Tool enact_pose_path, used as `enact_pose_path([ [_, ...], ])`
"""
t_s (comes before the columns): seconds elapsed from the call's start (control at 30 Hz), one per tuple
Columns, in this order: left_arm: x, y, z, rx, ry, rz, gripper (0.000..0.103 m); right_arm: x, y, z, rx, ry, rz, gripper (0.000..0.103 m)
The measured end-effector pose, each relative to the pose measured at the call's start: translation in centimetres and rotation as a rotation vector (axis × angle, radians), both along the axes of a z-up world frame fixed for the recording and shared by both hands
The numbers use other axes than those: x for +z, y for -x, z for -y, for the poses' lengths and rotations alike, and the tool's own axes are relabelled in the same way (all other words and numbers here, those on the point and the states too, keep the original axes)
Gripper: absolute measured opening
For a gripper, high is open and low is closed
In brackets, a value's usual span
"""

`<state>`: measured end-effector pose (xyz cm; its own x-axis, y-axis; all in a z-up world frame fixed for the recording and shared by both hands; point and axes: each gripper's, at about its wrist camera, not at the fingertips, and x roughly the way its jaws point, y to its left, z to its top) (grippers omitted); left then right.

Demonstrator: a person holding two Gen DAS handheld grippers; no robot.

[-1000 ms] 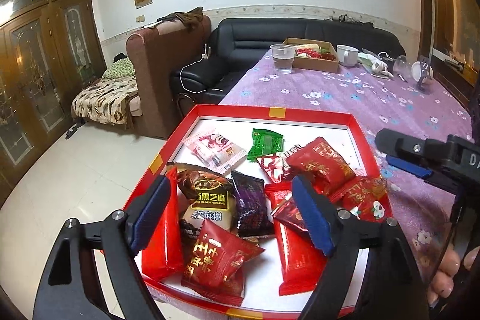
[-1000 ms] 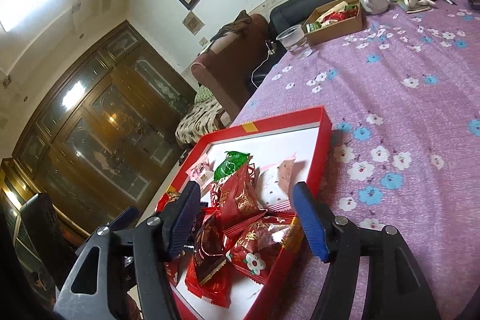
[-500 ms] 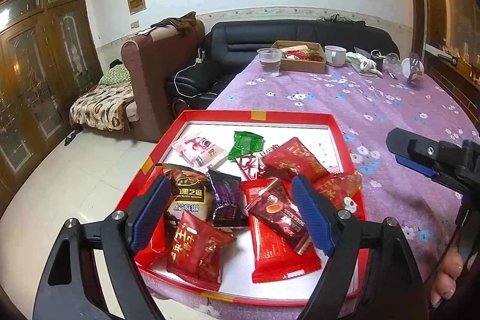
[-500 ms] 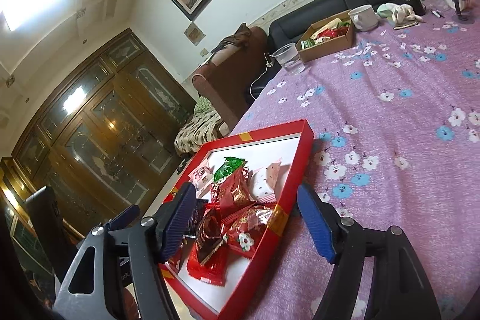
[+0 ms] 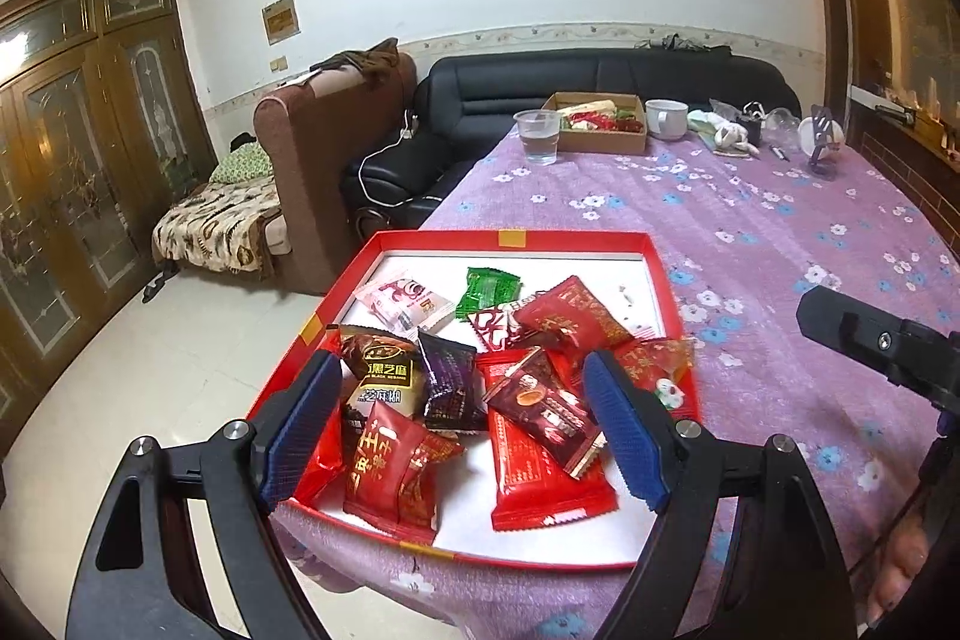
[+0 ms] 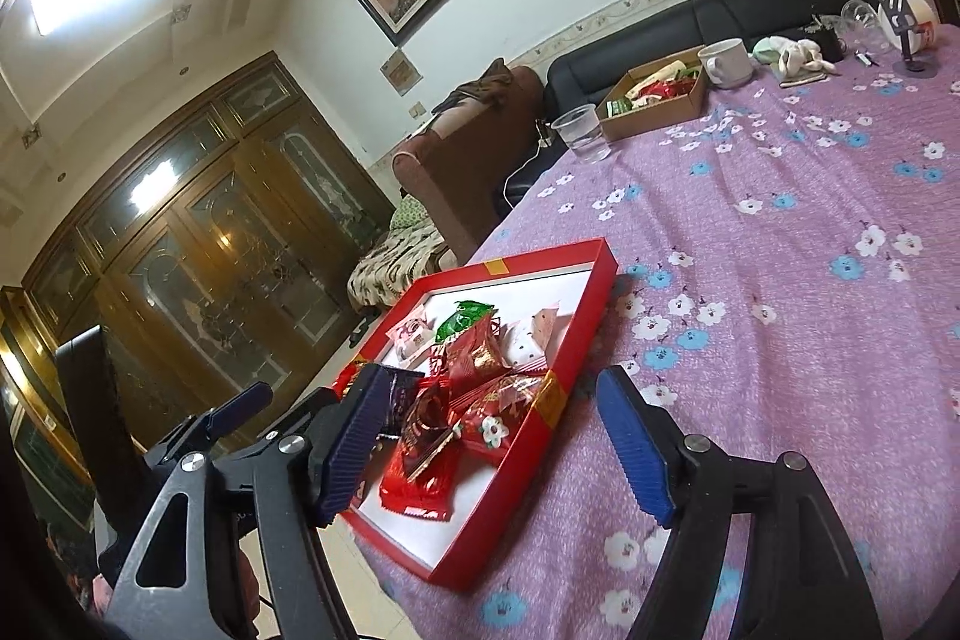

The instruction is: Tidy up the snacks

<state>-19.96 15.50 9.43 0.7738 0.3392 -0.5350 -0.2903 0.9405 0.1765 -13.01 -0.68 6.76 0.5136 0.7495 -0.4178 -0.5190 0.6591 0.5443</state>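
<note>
Item: snack packets (image 5: 480,394) heaped in red tray (image 5: 516,239) at table's near corner. Left gripper (image 5: 462,436) and right gripper (image 6: 486,448) wide, empty (hovering). Step: choosing; next, one packet needed pinching.

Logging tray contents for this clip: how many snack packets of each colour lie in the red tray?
red packets: 5
red-and-white packet: 1
maroon packet: 1
brown packet: 1
purple packet: 1
green packet: 1
pink packet: 1
Total: 11 clearly visible; overlaps may hide more.

Black claw (image 5: 462,424), ribbed blue pads (image 5: 624,439)
</note>
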Motion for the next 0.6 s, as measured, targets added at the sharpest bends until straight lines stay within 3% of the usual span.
enact_pose_path([
  [0.6, 2.6, 6.0, 1.9, -0.049, -0.011, 0.087, 0.086, 3.9, 8.2, 1.0, -0.013, 0.036, 0.142, 0.075],
])
